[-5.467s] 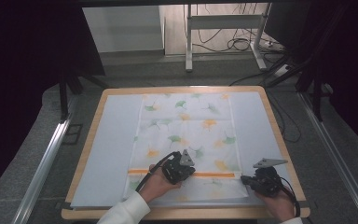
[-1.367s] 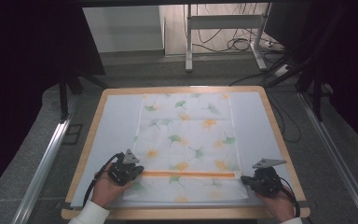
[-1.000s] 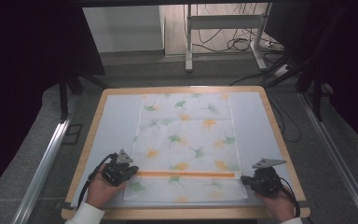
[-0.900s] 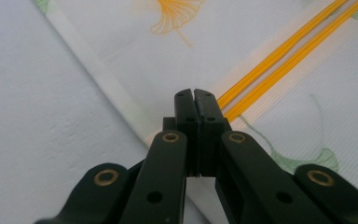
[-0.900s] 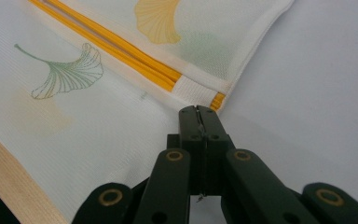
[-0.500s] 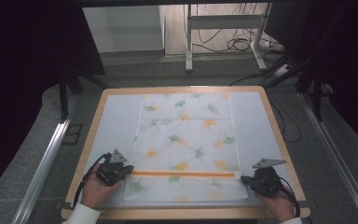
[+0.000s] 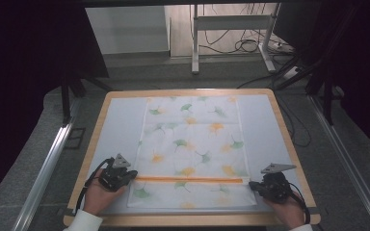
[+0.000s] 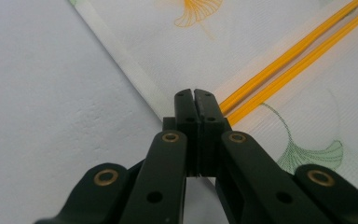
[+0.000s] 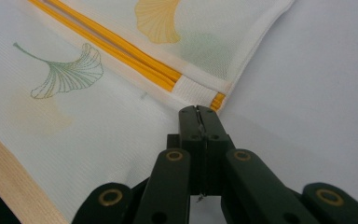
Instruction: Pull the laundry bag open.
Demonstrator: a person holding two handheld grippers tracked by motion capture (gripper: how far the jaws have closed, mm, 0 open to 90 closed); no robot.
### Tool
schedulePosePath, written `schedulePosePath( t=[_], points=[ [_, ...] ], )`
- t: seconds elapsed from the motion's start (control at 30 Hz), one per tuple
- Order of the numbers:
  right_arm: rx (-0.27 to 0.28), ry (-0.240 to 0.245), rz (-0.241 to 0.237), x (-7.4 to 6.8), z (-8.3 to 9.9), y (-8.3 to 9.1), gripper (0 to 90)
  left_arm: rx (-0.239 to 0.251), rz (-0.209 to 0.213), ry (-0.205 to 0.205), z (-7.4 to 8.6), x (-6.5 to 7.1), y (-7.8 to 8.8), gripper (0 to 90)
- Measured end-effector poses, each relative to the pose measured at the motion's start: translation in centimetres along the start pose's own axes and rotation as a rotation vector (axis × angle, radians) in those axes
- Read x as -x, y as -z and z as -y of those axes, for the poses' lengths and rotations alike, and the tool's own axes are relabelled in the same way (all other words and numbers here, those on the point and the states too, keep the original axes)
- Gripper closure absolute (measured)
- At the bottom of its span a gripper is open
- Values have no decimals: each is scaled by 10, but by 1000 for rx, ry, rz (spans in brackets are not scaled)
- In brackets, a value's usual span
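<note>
Cloth: a white mesh cloth (image 7: 192, 149) printed with green and orange ginkgo leaves is lying flat on the pale mat, running from the table's twelve o'clock edge down to six o'clock, with bare mat at nine and three o'clock of it.
Orange stripe: a double orange stripe (image 7: 188, 179) is crossing the cloth from nine to three o'clock, close to the six o'clock end, between the two grippers.
Left gripper: the left gripper (image 7: 131, 174) is sitting at the cloth's nine o'clock edge, at the stripe's end; its jaws are pressing fully together. In the left gripper view the tips (image 8: 195, 95) are meeting right at the white hem (image 8: 121, 60), with the stripe (image 8: 289, 60) running off toward two o'clock. Whether a fold of cloth is being pinched cannot be told.
Right gripper: the right gripper (image 7: 253, 185) is resting at the cloth's three o'clock edge, just beside the stripe's other end; its jaws are closing completely on each other. In the right gripper view the tips (image 9: 198, 111) are lying just short of the cloth's folded corner (image 9: 200, 93), and any hold on the fabric cannot be told.
Hands: the person's left hand (image 7: 98, 195) and right hand (image 7: 289, 211) are coming in from six o'clock, each gripping its tool.
Table: the wooden-rimmed table (image 7: 289, 144) is carrying the mat.
</note>
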State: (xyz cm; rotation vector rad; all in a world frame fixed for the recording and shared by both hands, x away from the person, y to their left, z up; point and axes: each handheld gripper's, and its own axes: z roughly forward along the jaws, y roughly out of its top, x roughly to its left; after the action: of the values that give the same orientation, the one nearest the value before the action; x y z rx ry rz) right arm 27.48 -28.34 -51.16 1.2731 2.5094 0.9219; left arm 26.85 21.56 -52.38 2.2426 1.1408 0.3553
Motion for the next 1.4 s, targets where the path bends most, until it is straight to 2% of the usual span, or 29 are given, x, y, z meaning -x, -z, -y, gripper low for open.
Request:
schedulePosePath(
  t=[0.23, 0.53, 0.63, 0.67, 0.7, 0.77, 0.8, 0.83, 0.9, 0.93, 0.97, 1.0, 1.03, 1.07, 1.1, 1.2, 1.23, 1.4],
  points=[
    [2, 3, -1, 0, 0, 0, 896, 5, -6, -9, -1, 2, -1, 896],
    [2, 20, 9, -2, 0, 0, 895, 36, 6, -7, 1, 2, 0, 874],
    [0, 28, 8, -3, -1, 2, 889, 65, -1, -6, 2, 3, 2, 750],
    [31, 33, 0, -4, -2, 5, 867, 105, -31, 2, 3, 4, 5, 701],
    [49, 39, 0, -5, -3, 7, 860, 121, -40, 13, 2, 4, 7, 648],
    [84, 61, -5, -7, -5, 12, 852, 143, -34, 32, 2, 4, 11, 576],
    [84, 61, -5, -7, -5, 12, 852, 143, -34, 32, 2, 4, 11, 543],
    [118, 77, -9, -8, -7, 13, 807, 158, -25, 47, 1, 3, 13, 511],
    [131, 84, -8, -9, -7, 14, 784, 161, -19, 50, 1, 3, 13, 494],
    [159, 103, 0, -10, -8, 14, 690, 161, -24, 53, 1, 3, 13, 456],
    [159, 103, 0, -10, -8, 14, 690, 161, -24, 53, 1, 3, 13, 443],
    [183, 109, 8, -9, -9, 14, 605, 165, -35, 57, 1, 3, 13, 428],
    [193, 104, 7, -8, -9, 14, 563, 177, -45, 68, 1, 1, 15, 415],
    [193, 104, 7, -8, -9, 14, 563, 177, -45, 68, 1, 1, 15, 404],
    [206, 89, 6, -4, -11, 12, 498, 190, -49, 81, 2, -1, 17, 391],
    [218, 66, 16, 3, -14, 8, 436, 192, -53, 87, 2, -3, 17, 363],
    [225, 59, 20, 6, -16, 6, 425, 184, -76, 99, 3, -7, 17, 357],
    [228, 50, 23, 18, -22, -2, 393, 190, -83, 132, 7, -17, 18, 335]
  ],
)
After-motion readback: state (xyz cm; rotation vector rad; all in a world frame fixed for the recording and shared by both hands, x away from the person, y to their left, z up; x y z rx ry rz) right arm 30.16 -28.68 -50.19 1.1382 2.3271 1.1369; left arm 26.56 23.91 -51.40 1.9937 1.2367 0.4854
